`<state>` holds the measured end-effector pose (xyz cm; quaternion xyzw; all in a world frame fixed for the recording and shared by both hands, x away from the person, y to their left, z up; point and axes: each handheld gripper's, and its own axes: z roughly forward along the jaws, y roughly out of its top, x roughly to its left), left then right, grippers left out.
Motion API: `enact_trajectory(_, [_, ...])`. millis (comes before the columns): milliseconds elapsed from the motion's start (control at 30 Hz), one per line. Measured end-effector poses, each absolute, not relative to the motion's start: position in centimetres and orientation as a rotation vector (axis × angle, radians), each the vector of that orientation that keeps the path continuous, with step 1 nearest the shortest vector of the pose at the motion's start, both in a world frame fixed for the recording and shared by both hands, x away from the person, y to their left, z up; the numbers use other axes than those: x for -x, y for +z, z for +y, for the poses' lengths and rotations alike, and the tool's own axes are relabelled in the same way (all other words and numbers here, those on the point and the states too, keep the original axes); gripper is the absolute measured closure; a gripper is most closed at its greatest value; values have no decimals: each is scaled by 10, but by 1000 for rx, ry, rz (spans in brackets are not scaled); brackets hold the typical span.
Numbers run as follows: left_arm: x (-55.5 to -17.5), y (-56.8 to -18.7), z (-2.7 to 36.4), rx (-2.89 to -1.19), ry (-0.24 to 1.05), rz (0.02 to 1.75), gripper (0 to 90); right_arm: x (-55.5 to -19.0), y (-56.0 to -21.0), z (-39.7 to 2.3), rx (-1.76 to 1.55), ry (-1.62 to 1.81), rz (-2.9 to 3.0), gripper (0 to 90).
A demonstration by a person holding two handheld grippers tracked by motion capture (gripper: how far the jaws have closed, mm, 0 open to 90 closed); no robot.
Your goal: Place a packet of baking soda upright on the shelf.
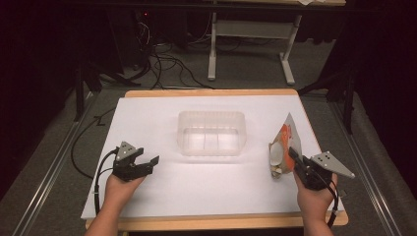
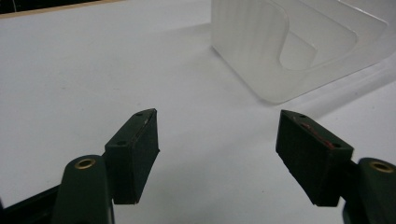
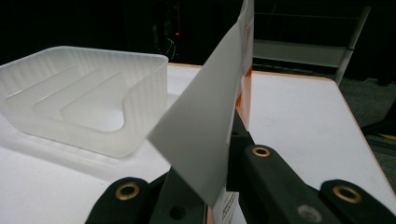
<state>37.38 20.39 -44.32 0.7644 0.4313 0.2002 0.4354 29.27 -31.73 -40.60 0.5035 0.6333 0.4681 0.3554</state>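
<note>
- Right gripper (image 1: 293,158), lower right of the frame, is clamped on the snack packet (image 1: 281,147), likely bound for the clear plastic tray (image 1: 211,132) at centre.
- Left gripper (image 1: 147,164), lower left, rests with jaws apart, holding nothing.

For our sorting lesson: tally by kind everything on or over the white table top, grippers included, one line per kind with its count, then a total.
Black two-jaw grippers: 2, left gripper and right gripper
Clear plastic containers: 1, container
Orange-and-white packets: 1, packet, clamped in the right gripper
Total: 4
</note>
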Motion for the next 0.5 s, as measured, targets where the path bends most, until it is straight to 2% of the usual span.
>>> enact_trajectory(500, [-374,-444,204,-1901,498,1074,303,-287,-389,-324,-1266,1227,1591,900])
